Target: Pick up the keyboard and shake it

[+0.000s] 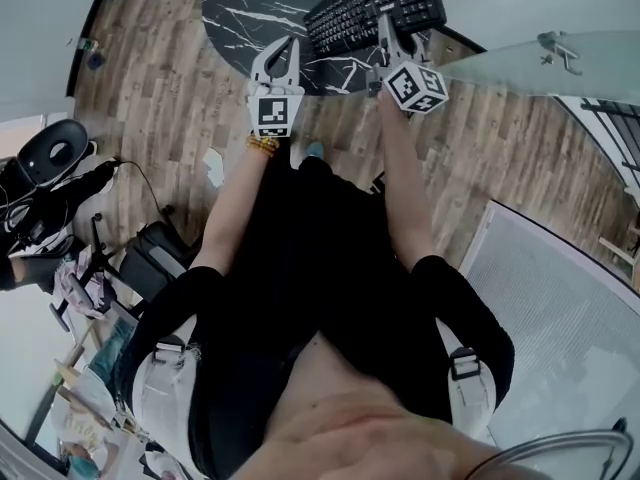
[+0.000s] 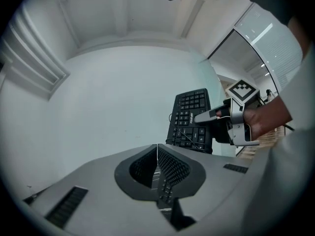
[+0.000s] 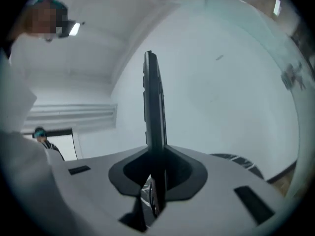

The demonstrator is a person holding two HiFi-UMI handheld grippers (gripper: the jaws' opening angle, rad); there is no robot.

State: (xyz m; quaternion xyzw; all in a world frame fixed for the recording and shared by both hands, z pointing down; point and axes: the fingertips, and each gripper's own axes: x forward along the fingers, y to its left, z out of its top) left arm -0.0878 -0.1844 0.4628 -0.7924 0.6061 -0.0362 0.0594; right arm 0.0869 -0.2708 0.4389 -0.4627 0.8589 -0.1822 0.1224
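The black keyboard (image 1: 370, 8) is lifted off the round table and tilted, and my right gripper (image 1: 383, 20) is shut on its near edge. The right gripper view shows the keyboard (image 3: 152, 102) edge-on and upright, clamped between the pads of that gripper (image 3: 154, 149). In the left gripper view the keyboard (image 2: 189, 119) hangs in the air with the right gripper (image 2: 211, 116) on it. My left gripper (image 1: 290, 44) is left of the keyboard and apart from it. Its pads (image 2: 157, 146) meet with nothing between them.
A black marble-patterned round table (image 1: 250, 8) stands under the keyboard on a wooden floor (image 1: 160, 88). A glass partition (image 1: 520, 63) runs along the right. A black chair and bags (image 1: 50, 168) sit at the left. A pale wall (image 2: 98, 107) lies ahead.
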